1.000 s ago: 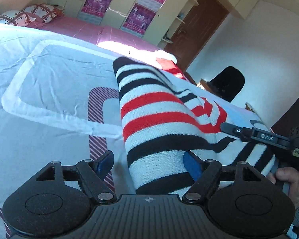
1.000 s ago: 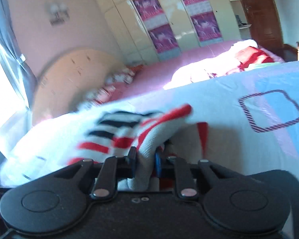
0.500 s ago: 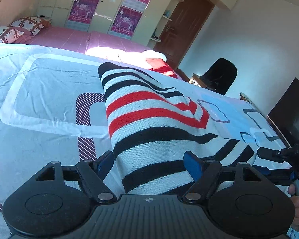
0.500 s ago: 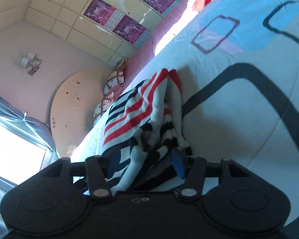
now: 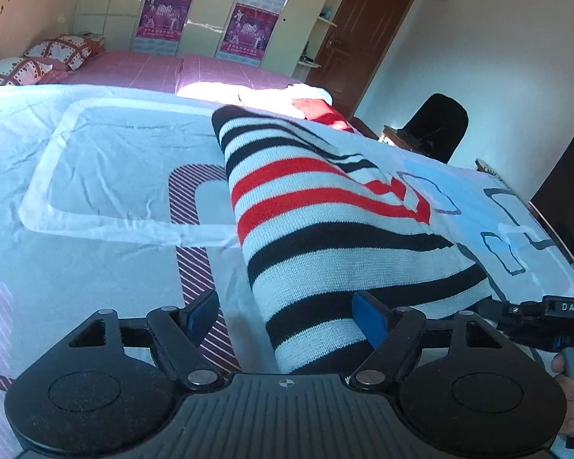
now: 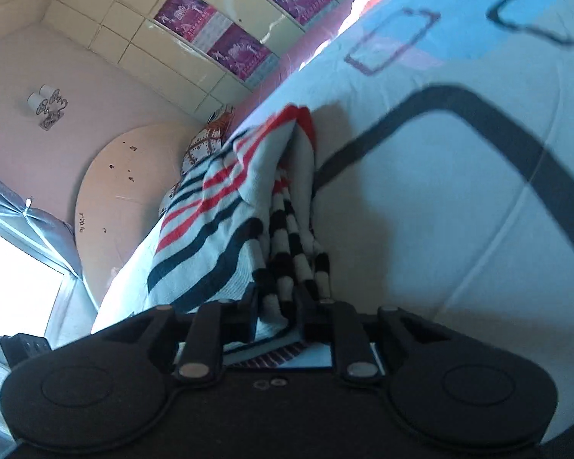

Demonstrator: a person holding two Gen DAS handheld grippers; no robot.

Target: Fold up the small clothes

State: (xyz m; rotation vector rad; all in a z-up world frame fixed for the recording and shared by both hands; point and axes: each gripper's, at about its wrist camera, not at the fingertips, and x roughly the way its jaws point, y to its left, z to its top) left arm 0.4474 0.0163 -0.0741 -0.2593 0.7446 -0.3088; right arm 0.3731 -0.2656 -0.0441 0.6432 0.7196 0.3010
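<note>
On bed (image 5: 95, 275): striped sweater (image 5: 325, 237) lies folded lengthwise on patterned bedsheet, red, black, white bands. My left gripper (image 5: 287, 315) has fingers (image 5: 371, 321) spread wide, sweater's near end between them, no contact I can see. My right gripper (image 6: 274, 308) has fingers clamped on bunched black-and-white edge of sweater (image 6: 225, 222). Right gripper also shows at right edge of left view, beside sweater's near corner. Pillows (image 5: 46, 57) at far headboard.
</note>
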